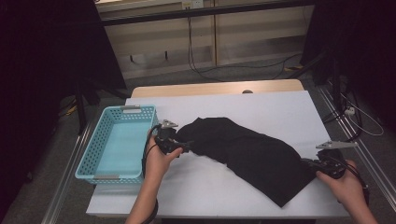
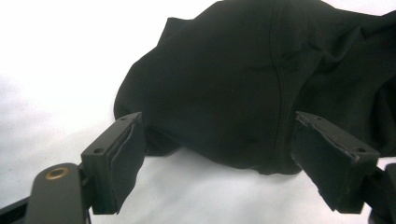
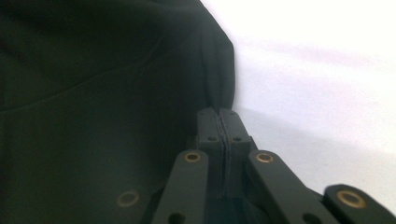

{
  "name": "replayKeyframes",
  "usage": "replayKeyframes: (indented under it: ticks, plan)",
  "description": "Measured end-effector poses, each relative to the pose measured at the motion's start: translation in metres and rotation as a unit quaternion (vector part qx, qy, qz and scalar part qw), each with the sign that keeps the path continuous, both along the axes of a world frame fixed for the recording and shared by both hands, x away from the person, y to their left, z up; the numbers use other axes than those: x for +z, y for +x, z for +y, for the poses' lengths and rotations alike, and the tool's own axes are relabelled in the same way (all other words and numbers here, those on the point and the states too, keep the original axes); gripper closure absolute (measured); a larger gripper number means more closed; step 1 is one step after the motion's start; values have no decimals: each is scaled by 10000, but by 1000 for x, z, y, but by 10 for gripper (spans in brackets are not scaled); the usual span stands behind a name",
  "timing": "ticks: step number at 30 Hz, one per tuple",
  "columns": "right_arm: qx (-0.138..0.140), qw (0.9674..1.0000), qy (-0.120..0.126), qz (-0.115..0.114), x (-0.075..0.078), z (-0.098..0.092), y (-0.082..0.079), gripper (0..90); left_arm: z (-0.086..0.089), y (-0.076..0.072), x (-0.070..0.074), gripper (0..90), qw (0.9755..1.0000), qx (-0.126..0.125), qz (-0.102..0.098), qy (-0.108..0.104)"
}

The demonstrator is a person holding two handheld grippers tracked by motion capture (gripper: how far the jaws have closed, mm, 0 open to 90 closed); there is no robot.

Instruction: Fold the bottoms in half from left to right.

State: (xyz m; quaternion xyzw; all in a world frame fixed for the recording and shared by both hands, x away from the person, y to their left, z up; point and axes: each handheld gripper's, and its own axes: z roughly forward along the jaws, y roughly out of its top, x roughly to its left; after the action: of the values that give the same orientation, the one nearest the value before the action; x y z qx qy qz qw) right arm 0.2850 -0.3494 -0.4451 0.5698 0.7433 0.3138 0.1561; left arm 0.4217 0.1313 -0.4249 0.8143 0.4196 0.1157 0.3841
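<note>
The right tool (image 1: 312, 164), jaws pressed together, sits at the lower right edge of a black garment (image 1: 247, 151), though whether cloth is caught between the pads cannot be told; the left tool (image 1: 180, 143), jaws spread wide, faces the garment's opposite, upper left end, with the dark fabric (image 2: 243, 88) bulging between its pads but not pinched; the garment lies crumpled and slantwise across the middle of the white-covered desk (image 1: 275, 105); a light blue perforated basket (image 1: 99, 144) stands to the garment's left, just beside the left tool.
</note>
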Motion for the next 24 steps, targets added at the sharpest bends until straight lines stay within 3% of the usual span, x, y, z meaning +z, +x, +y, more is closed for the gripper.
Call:
replayKeyframes:
  ticks: [3, 5, 10, 12, 13, 14, 19, 22, 23, 24]
  plan:
    - [-2, 10000, -25, -6, 3, -4, -1, 894, 0, 0, 1, 189, 10000, 12, -12, -23]
    - [-104, 9996, -241, -70, 6, -11, 0, 894, 0, 0, 1, 190, 10000, 14, -21, -25]
    - [-281, 9986, -425, -102, 4, -23, 4, 892, 0, -1, 0, 190, 10000, -15, -18, -6]
    - [-316, 9980, -487, -251, 2, -24, 5, 881, -1, -1, 1, 190, 10000, -24, -15, -9]
    - [-160, 9977, -567, -323, 1, -19, 6, 751, 0, 0, 1, 189, 10000, -40, -13, 10]
    - [-203, 9967, -692, -365, 1, -15, 6, 677, 0, 0, 1, 190, 10000, -37, -12, 9]
    - [24, 9949, -823, -589, 9, 4, 3, 567, -1, 0, 1, 190, 10000, -31, -7, -16]
    - [487, 9951, -556, -656, 13, 31, -2, 544, -1, -1, 1, 189, 10000, -67, 11, 11]
    - [487, 9951, -556, -656, 13, 31, -2, 544, -1, -1, 1, 189, 10000, -67, 11, 11]
    - [789, 9943, -359, -621, 12, 46, -4, 544, -1, -1, 1, 189, 10000, -69, 16, 15]
